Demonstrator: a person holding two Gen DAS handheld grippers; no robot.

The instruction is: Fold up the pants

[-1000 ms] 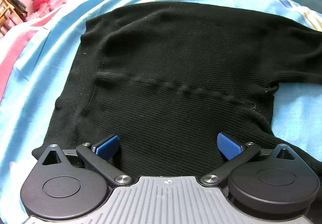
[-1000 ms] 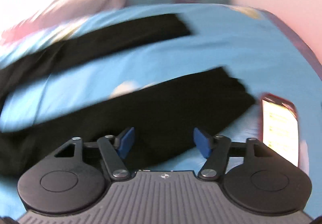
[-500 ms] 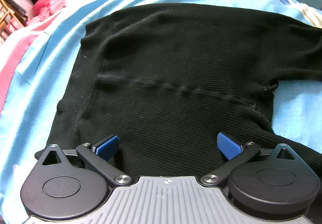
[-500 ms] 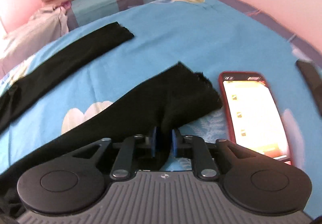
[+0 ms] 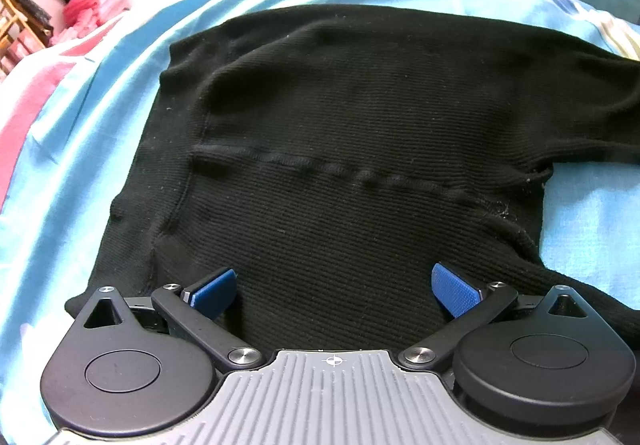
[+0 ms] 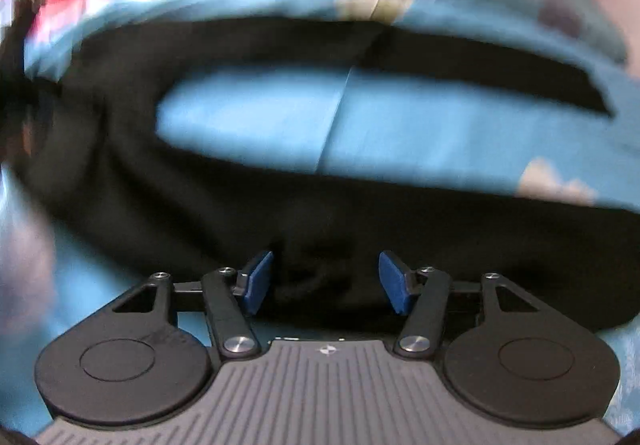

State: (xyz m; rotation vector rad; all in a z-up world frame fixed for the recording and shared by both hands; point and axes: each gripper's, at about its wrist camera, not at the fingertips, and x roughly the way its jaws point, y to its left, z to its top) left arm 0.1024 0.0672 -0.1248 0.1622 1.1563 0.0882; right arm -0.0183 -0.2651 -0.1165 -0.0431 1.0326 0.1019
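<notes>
Right-wrist view of pants point(image 6: 320, 213) motion-blurred

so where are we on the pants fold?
Early. Done: the black pants lie spread flat on the blue sheet, legs apart. In hand: nothing. The left gripper is open over the waist end; the right gripper, jaws just reopened, sits over blurred black fabric without pinching it. Left: every fold.
</notes>
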